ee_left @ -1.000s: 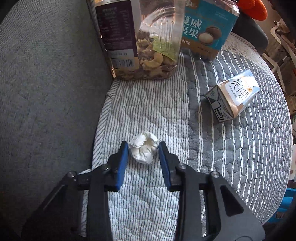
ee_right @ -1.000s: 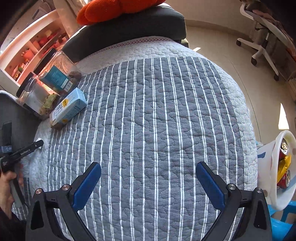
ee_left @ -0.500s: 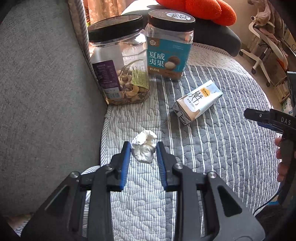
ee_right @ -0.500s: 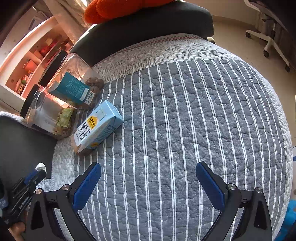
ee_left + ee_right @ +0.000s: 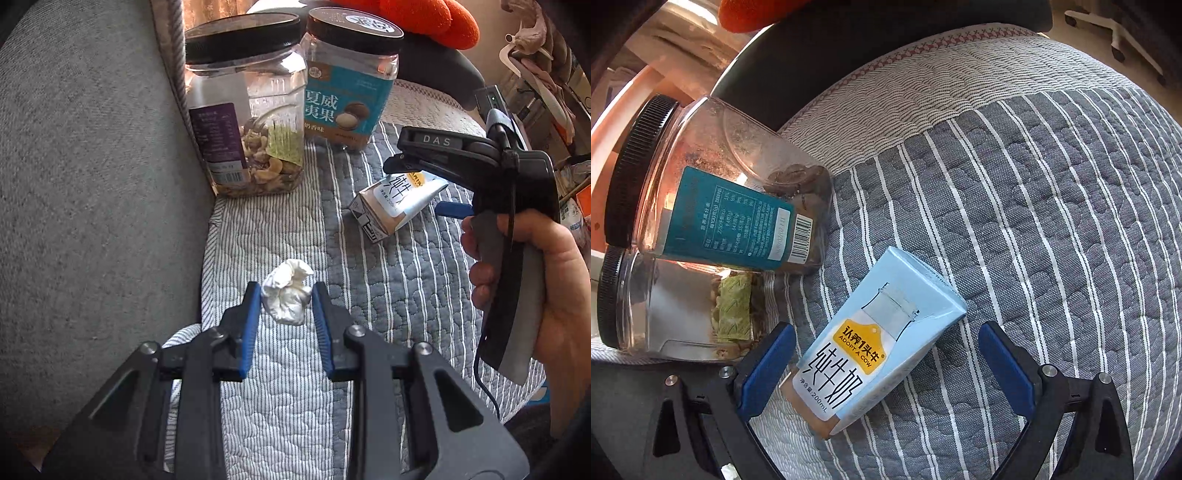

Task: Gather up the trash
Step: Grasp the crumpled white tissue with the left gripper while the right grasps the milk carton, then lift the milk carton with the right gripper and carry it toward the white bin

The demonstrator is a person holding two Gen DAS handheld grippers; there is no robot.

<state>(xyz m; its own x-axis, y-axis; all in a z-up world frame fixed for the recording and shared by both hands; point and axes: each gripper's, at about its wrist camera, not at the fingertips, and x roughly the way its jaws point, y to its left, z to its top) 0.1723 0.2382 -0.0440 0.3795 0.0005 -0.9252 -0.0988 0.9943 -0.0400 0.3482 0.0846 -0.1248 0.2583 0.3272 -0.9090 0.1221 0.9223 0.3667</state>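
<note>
While left gripper clamps crumpled tissue for disposal, right gripper, jaws closing, unclamped, straddles milk carton; jars at ten o'clock.

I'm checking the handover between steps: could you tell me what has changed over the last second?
The right gripper swept across the quilt to the milk carton, which now lies between its closing jaws, not yet pinched. The left gripper lifted the tissue ball off the quilt, still clamped. The carton and both jars stayed where they were.
</note>
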